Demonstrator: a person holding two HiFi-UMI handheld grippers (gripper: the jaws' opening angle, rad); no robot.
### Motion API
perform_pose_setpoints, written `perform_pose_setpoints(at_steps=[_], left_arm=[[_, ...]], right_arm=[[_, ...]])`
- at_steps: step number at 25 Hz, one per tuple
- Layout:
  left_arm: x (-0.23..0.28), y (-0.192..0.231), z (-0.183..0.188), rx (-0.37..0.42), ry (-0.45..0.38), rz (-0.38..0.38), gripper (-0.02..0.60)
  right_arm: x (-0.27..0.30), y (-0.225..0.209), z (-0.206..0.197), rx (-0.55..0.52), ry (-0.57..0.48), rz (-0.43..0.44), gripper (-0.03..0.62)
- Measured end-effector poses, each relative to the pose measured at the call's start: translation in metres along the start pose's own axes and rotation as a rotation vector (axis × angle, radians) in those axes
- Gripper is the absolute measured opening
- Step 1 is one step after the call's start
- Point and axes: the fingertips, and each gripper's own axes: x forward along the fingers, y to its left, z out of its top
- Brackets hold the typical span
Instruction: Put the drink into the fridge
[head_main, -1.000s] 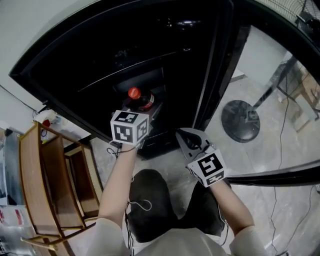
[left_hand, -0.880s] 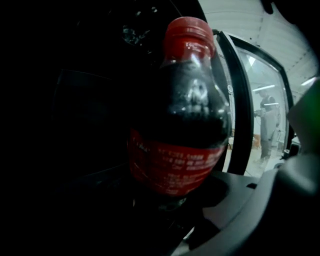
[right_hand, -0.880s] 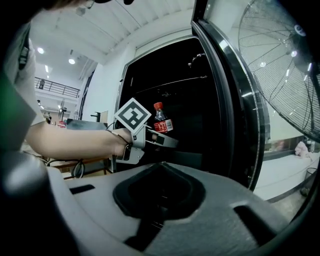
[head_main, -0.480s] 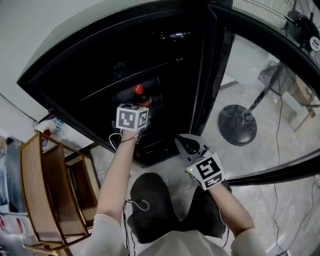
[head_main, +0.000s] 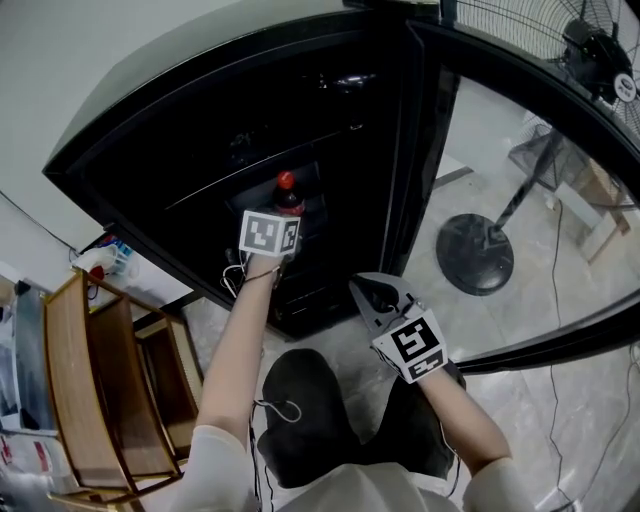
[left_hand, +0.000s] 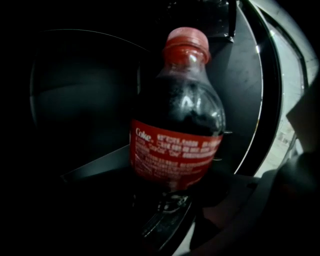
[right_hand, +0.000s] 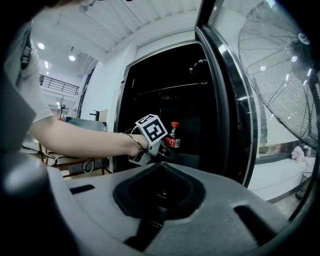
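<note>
From the head view, your left tongs (head_main: 284, 220) are stretched out into the open black fridge (head_main: 200, 120), holding the Coke bottle (head_main: 290, 203) upright with its red cap (head_main: 286, 181) on top. The fridge door (head_main: 520, 190) stands open on your right. Your right tongs (head_main: 362, 280) hang low, just in front of the fridge, well apart from the bottle. A wooden rack (head_main: 90, 370) stands at your left, and the round base of a fan (head_main: 475, 252) sits on the floor beyond the door.

In the left gripper view, the tongs (left_hand: 170, 210) are closed on the lower part of the Coke bottle (left_hand: 177, 130), below its red label. Dark fridge interior surrounds the bottle, and a pale shelf edge (left_hand: 95, 165) slants behind it. You cannot tell here whether the bottle rests on anything.

In the right gripper view, your right tongs (right_hand: 159, 167) are drawn together with nothing between them. They point at the fridge (right_hand: 165, 95), where your left tongs (right_hand: 161, 145) hold the bottle (right_hand: 172, 136) inside the opening.
</note>
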Motion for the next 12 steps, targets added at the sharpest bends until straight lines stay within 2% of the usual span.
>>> perform_pose_setpoints(at_steps=[7, 12], left_arm=[[0.0, 0.001, 0.001, -0.005, -0.008, -0.003, 0.314], [-0.006, 0.01, 0.005, -0.003, -0.052, 0.049, 0.32]], right_arm=[[0.003, 0.003, 0.0, 0.006, -0.005, 0.004, 0.0], [0.002, 0.008, 0.0, -0.004, 0.0, 0.013, 0.0]])
